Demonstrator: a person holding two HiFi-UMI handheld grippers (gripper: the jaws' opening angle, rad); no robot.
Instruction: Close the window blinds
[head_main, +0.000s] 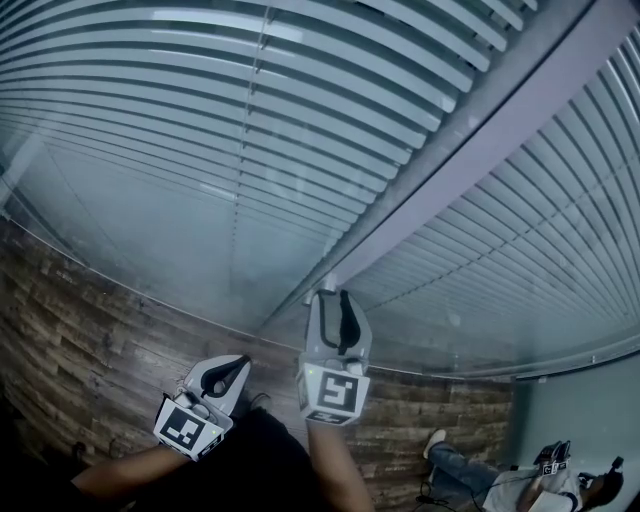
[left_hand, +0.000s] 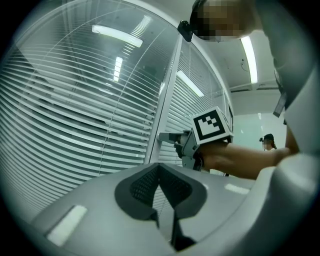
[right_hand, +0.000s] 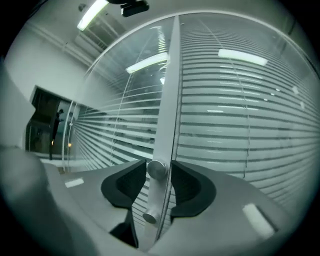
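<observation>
Blinds (right_hand: 240, 115) behind — knob (right_hand: 156, 169) loose inside right claw (right_hand: 159, 165).

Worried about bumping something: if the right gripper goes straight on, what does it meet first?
Probably the round knob, which stands between the open jaws of the right gripper; the white window post lies just behind, though depth is unclear.

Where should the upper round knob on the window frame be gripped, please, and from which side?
Grip the upper knob by its round rim, coming head-on at the frame post, one jaw each side. It is a short cylinder standing out from the post, so its curved flanks face sideways. The right tool sits so now, jaws apart around it.
</observation>
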